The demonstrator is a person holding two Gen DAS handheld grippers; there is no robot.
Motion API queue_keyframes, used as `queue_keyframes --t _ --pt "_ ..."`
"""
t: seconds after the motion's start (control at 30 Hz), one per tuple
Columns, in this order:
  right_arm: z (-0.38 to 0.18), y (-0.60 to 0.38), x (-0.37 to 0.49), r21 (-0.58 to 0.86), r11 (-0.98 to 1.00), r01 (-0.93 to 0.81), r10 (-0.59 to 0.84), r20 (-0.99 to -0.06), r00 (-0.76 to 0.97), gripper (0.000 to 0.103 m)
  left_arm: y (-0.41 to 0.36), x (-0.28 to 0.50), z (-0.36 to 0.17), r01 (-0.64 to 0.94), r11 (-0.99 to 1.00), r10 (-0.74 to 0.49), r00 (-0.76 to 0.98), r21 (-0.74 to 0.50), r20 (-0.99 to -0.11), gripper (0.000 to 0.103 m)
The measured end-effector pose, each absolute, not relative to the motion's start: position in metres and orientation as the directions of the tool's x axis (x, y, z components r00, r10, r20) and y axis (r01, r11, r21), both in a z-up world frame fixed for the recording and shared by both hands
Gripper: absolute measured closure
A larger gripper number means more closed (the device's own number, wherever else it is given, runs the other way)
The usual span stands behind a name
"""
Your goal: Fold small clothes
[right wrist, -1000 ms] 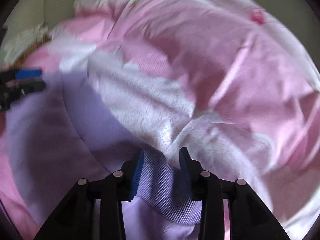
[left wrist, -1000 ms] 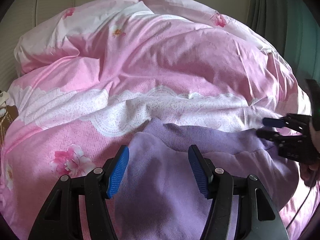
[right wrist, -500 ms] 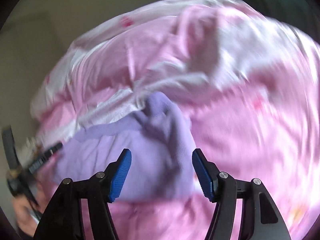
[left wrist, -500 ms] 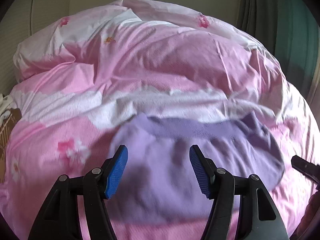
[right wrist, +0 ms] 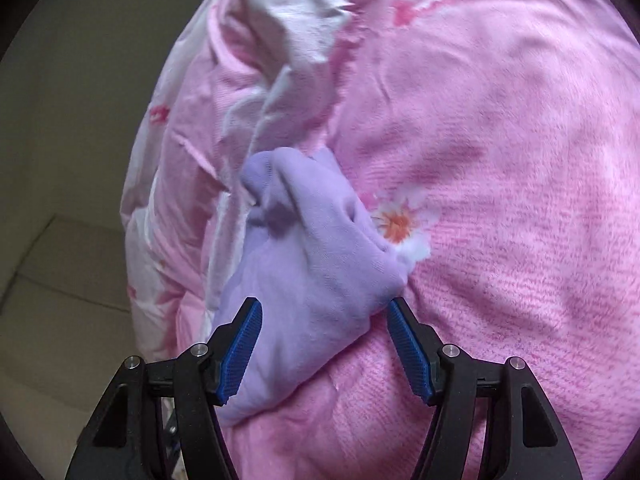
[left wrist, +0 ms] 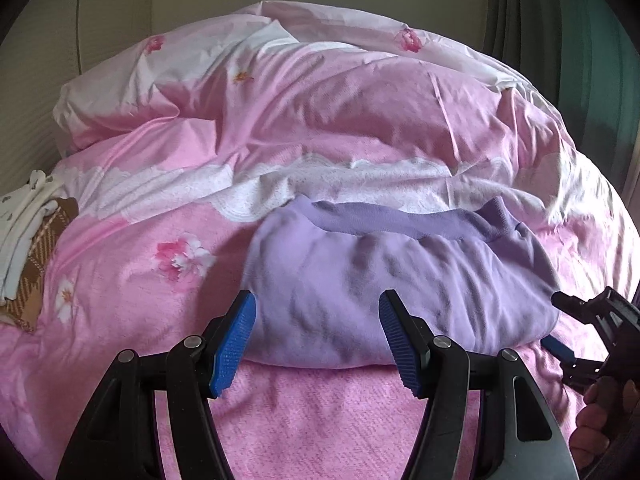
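A lilac garment is lying folded on a pink floral duvet, its darker ribbed band on the side away from the fingers. The left gripper is hovering just in front of the near fold, its 2 blue fingers spread wide and gripping nothing. The right gripper is opening; one end of the garment is sitting between its fingers (pads not pressing). A person's hand is holding that gripper.
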State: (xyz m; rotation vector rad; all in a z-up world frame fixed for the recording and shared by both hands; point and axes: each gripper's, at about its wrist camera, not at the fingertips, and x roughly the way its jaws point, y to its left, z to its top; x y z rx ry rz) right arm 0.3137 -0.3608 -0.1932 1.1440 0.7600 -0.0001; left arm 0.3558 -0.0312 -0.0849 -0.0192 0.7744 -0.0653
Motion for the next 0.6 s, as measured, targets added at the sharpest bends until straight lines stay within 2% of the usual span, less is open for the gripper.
queue_keyframes --t 0.23,0.4,0.6 --pt "-0.209 -0.359 0.327 0.823 0.400 0.405 0.356 -0.546 0.759 0.036 -0.019 0.367 -0.092 0.029 0.997 -0.068 0.706 -0.067 -0.705 0.040" --pt "-0.214 -0.354 0.340 0.818 0.410 0.404 0.333 -0.547 0.768 0.029 -0.016 0.375 -0.101 0.026 0.996 -0.076 0.698 -0.081 -0.712 0.040" --pt "-0.219 -0.355 0.354 0.848 0.387 0.362 0.326 -0.493 0.807 0.029 -0.012 0.377 -0.104 0.026 0.996 -0.082 0.697 -0.089 -0.712 0.040"
